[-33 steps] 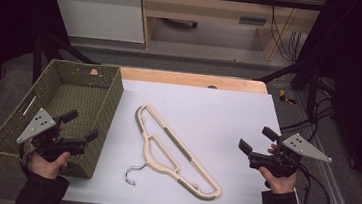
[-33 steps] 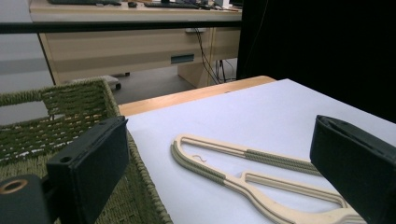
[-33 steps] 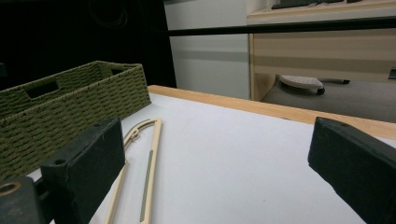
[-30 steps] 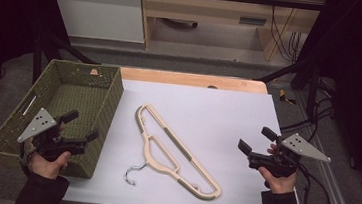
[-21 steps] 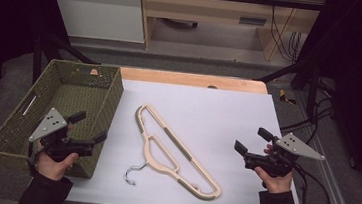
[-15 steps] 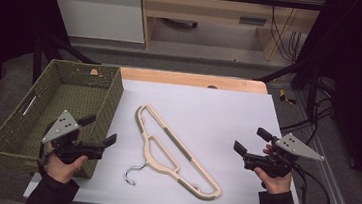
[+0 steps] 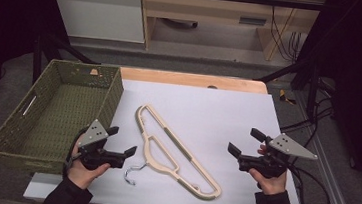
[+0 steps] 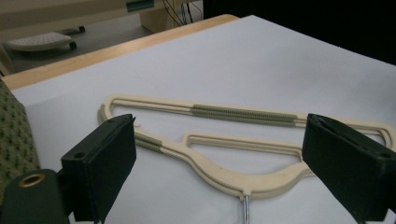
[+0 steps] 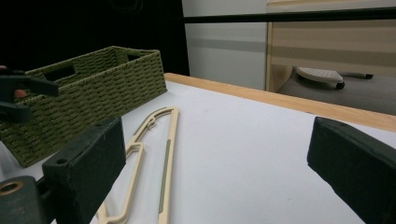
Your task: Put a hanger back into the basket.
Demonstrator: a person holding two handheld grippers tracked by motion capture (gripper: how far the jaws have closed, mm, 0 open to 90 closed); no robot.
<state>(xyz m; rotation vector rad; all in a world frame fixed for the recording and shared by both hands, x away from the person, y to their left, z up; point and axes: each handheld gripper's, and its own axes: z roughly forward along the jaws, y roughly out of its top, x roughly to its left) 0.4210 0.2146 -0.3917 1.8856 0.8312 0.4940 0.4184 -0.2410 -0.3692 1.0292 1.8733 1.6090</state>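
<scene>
- A cream plastic hanger [image 7: 177,149] with a metal hook [image 7: 133,173] was seen lying flat on the white counter [image 7: 218,110], near its middle, just right of a green woven basket [image 7: 57,110].
- The left gripper [image 7: 123,144] was held low over the counter beside the basket's near corner, its fingers [image 8: 100,163] spread wide and released, aimed at the hanger's hook end.
- The right gripper [image 7: 247,143] was held near the counter's right edge, well apart from the hanger, fingers [image 9: 84,163] likewise parted and grasping nothing.
</scene>
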